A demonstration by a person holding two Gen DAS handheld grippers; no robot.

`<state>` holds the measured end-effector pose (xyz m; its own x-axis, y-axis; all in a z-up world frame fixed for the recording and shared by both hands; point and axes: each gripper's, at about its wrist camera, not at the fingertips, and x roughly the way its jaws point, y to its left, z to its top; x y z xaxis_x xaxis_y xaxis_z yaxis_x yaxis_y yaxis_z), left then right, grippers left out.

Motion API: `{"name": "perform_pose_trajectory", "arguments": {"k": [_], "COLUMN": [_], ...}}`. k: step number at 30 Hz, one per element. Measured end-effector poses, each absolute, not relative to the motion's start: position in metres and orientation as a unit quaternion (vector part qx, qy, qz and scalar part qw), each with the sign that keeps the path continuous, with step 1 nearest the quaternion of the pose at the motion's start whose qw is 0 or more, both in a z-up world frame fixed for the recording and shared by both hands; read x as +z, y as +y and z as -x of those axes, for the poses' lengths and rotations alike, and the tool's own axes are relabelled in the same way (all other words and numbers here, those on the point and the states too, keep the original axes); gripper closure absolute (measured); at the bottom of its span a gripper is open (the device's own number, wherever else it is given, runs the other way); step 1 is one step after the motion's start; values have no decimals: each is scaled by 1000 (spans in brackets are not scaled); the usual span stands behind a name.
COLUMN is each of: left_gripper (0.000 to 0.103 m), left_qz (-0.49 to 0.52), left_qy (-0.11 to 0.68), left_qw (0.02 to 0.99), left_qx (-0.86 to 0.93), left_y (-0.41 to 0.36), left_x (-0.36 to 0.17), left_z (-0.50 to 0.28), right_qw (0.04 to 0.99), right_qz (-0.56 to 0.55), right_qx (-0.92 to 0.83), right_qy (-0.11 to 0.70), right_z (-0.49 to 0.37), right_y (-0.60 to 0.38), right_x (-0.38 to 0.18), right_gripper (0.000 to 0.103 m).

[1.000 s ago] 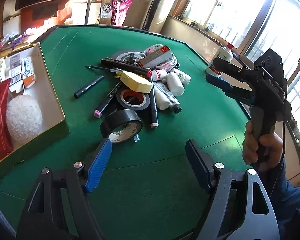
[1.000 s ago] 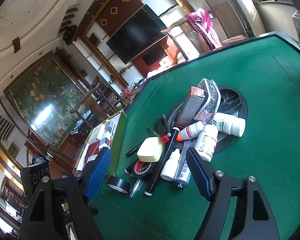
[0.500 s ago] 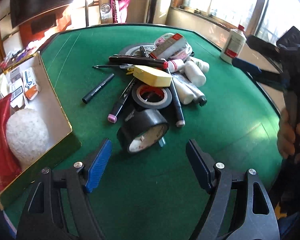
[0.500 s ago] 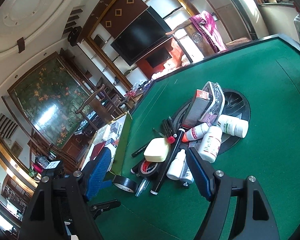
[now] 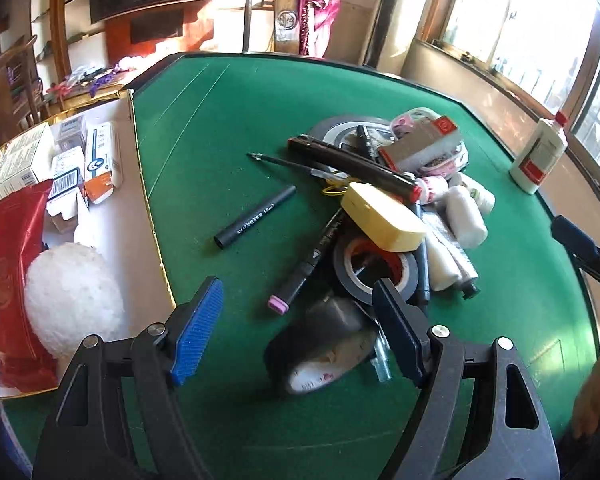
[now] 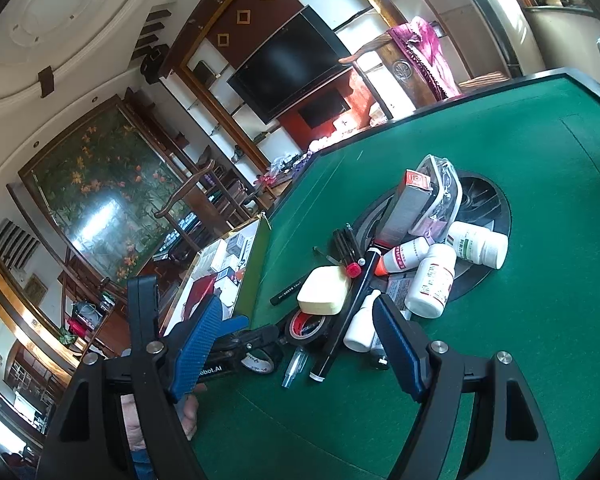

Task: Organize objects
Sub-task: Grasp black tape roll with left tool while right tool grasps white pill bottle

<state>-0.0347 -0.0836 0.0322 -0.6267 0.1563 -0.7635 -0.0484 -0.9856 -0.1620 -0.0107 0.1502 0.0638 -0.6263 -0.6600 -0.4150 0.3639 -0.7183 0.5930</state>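
Observation:
A pile of objects lies on the green table (image 5: pixel 228 120): a black tape roll (image 5: pixel 320 348), a second tape roll with a red core (image 5: pixel 374 268), a yellow case (image 5: pixel 382 216), markers (image 5: pixel 306 268), a loose black pen (image 5: pixel 256 216) and white bottles (image 5: pixel 466 216). My left gripper (image 5: pixel 296 328) is open, its jaws on either side of the black tape roll, not touching it. My right gripper (image 6: pixel 296 344) is open and empty, held above the table near the pile's white bottles (image 6: pixel 430 284). The left gripper's fingers (image 6: pixel 260 334) reach the tape roll (image 6: pixel 260 360) in the right wrist view.
An open cardboard box (image 5: pixel 140 184) at the table's left holds small cartons, a red packet (image 5: pixel 8 260) and a white foam ball (image 5: pixel 72 296). A white bottle with a red cap (image 5: pixel 540 156) stands alone at the far right. A round recessed hub (image 6: pixel 484 216) lies under the pile.
My left gripper has moved forward and down to the black tape roll, which now sits between its open jaws. The right gripper has shifted only slightly.

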Motion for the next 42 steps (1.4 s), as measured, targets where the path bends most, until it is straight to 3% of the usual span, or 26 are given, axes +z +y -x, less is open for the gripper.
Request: {"name": "perform_pose_trajectory", "arguments": {"k": [4, 16, 26, 27, 29, 42], "left_gripper": [25, 25, 25, 27, 44, 44], "left_qz": [428, 430, 438, 434, 436, 408], "left_qy": [-61, -3, -8, -10, -9, -10], "left_qw": [91, 29, 35, 35, 29, 47], "left_qx": [897, 902, 899, 900, 900, 912], "left_y": [-80, -67, -70, -72, -74, -71], "left_x": [31, 15, 5, 5, 3, 7], "left_z": [21, 26, 45, 45, 45, 34], "right_qw": [296, 284, 289, 289, 286, 155], "right_qz": [-316, -321, -320, -320, -320, -384], "right_qx": [-871, -873, -872, -872, -873, -890], "right_qy": [-232, -234, -232, -232, -233, -191], "right_z": [10, 13, 13, 13, 12, 53], "right_y": [148, 150, 151, 151, 151, 167], "right_x": [64, 60, 60, 60, 60, 31], "right_gripper": [25, 25, 25, 25, 25, 26]}}
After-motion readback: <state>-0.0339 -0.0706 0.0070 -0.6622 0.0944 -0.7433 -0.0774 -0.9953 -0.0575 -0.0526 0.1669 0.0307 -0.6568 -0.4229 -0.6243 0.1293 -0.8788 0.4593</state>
